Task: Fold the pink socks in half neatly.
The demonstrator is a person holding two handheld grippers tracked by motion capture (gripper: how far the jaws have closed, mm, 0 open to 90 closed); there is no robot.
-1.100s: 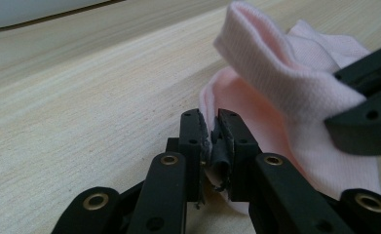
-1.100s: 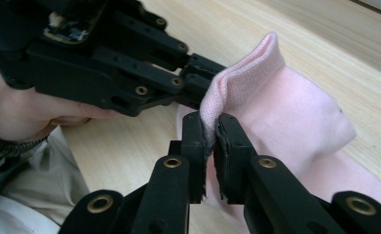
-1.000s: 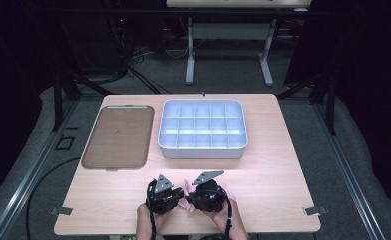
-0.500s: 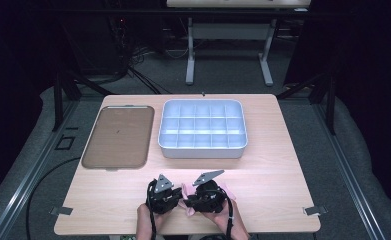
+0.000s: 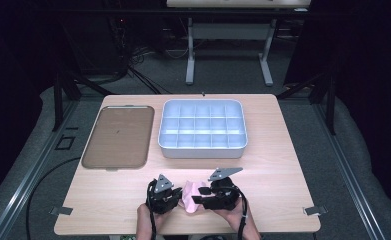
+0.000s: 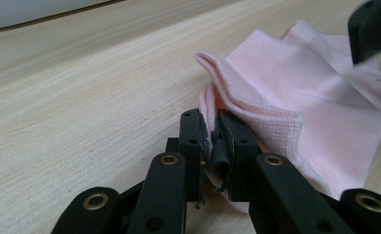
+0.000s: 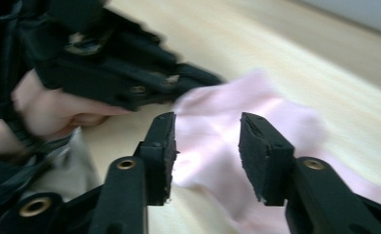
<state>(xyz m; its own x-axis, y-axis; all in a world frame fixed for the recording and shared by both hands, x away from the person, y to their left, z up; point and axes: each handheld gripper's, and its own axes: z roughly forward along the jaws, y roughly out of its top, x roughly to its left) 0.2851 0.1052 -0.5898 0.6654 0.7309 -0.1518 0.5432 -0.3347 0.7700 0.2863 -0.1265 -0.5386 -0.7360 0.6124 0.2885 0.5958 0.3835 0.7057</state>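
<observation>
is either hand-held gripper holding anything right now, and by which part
The left hand-held gripper pinches the pink cloth at its near edge. The right hand-held gripper has just opened, gripping nothing.

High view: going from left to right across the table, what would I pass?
Along the back: brown tray → divided bin. Along the front: left tool → pink cloth → right tool.

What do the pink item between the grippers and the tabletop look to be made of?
Pink cloth: soft knit fabric, likely cotton or synthetic; fine mesh weave, limp folds, matte.
Table: pale wood or wood-look laminate; straight grain lines, smooth satin surface.
</observation>
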